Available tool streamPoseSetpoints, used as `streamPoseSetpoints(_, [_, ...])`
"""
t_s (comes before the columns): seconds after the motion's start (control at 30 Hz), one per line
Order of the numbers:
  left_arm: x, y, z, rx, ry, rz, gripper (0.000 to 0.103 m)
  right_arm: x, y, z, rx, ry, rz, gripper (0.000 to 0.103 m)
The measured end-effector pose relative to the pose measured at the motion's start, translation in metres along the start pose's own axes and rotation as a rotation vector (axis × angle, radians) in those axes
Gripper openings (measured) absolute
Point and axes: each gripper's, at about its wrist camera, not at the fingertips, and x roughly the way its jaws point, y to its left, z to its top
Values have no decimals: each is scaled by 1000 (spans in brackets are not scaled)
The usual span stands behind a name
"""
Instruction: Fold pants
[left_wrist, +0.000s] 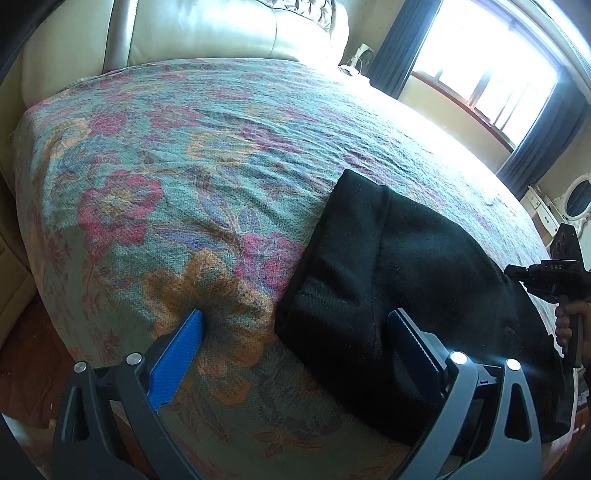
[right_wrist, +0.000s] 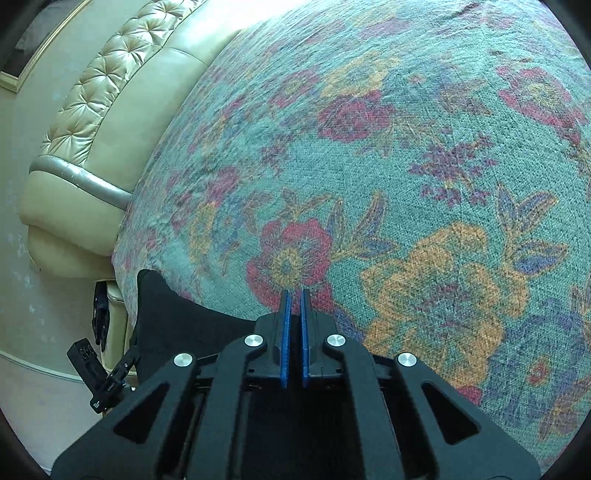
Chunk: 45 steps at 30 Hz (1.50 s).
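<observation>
As seen from the left wrist, the left hand-held gripper (left_wrist: 295, 334) is spread wide, the folded black pants (left_wrist: 413, 295) lying on the floral bedspread (left_wrist: 147, 166) ahead and to its right, their long axis running away from it. From the right wrist, the right hand-held gripper (right_wrist: 294, 295) is drawn nearly closed on nothing visible, the pants (right_wrist: 166, 310) lying to its left.

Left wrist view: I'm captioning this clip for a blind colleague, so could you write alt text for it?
Black pants, folded into a thick stack, lie on a floral bedspread. The open left gripper hovers at their near edge, with the right gripper at the far right and a bright window behind.
</observation>
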Motion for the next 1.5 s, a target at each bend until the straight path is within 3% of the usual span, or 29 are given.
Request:
streamPoseSetpoints(0.07, [-2,3,3,-10,16,-21,98,-13,0,-4,24,-49,27,21])
streamPoseSetpoints(0.13, [-3,8,7,-21,39,-56,98,-33,9,-14,6,-112,58,50])
streamPoseSetpoints(0.2, [-7,13,12,-28,58,-98,98,-51,24,-31,-52,-148,78,52])
streamPoseSetpoints(0.3, [-13,20,27,-15,66,-159,98,-75,41,-68,-94,-180,124,63])
streamPoseSetpoints(0.4, [-5,27,48,3,114,-254,98,-90,50,-111,-76,-192,198,64])
streamPoseSetpoints(0.57, [31,20,76,26,318,-450,98,-95,55,-175,-23,-186,281,66])
streamPoseSetpoints(0.7, [57,6,91,123,434,-493,98,-88,51,-211,30,-145,303,71])
streamPoseSetpoints(0.77, [66,2,95,112,464,-534,98,-86,52,-221,36,-126,306,71])
streamPoseSetpoints(0.93, [79,-15,93,65,504,-674,98,-83,56,-230,39,-120,328,71])
streamPoseSetpoints(1.13, [84,-9,88,4,428,-723,98,-78,58,-232,39,-113,334,71])
streamPoseSetpoints(1.23, [78,-20,83,45,396,-683,97,-74,54,-233,58,-115,342,71])
streamPoseSetpoints(1.27, [77,-21,82,76,391,-670,94,-74,52,-234,66,-115,342,71])
streamPoseSetpoints(1.3, [76,-26,80,97,393,-667,72,-73,51,-234,73,-115,343,71])
streamPoseSetpoints(1.33, [78,-29,78,112,404,-631,56,-74,49,-234,78,-115,345,71])
streamPoseSetpoints(1.37, [82,-29,75,111,420,-585,29,-74,48,-235,83,-118,345,71])
streamPoseSetpoints(1.5, [82,-23,75,33,427,-603,29,-82,44,-236,96,-137,341,71])
